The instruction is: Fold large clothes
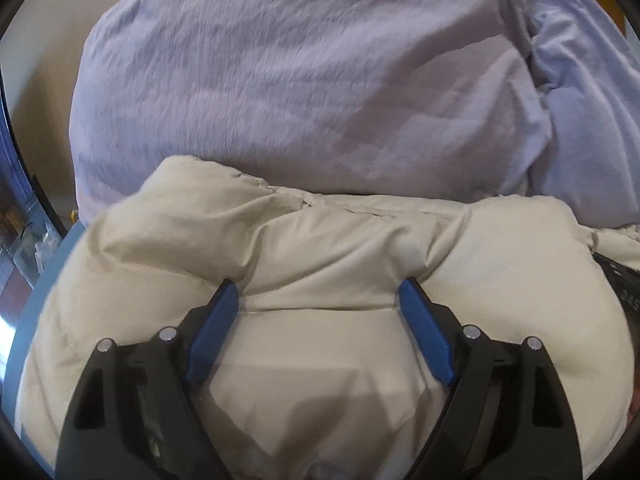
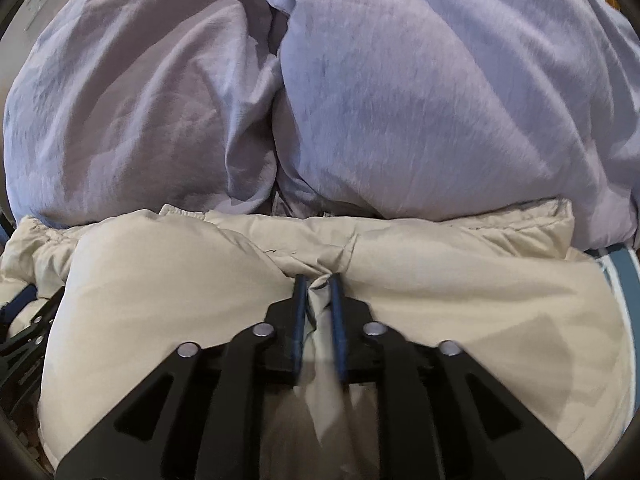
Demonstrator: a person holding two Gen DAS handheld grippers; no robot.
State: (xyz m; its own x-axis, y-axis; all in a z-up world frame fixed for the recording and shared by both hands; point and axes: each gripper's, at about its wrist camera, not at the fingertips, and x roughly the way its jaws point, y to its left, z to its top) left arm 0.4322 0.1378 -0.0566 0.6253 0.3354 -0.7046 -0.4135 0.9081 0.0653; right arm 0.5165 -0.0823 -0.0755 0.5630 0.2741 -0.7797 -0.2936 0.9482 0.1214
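Observation:
A puffy cream padded jacket (image 1: 320, 240) lies folded in front of both grippers and fills the lower half of each view; it also shows in the right wrist view (image 2: 440, 280). My left gripper (image 1: 320, 288) is open, its blue fingertips pressed into the jacket's surface with a bulge of fabric between them. My right gripper (image 2: 318, 280) is shut on a pinched fold of the cream jacket. The left gripper's black frame (image 2: 24, 320) shows at the left edge of the right wrist view.
A lilac duvet (image 1: 300, 80) is heaped just behind the jacket, touching its far edge; in the right wrist view it shows as two mounds (image 2: 440, 100). A blue surface edge (image 2: 624, 272) shows at the right. A wall (image 1: 44, 60) is at the left.

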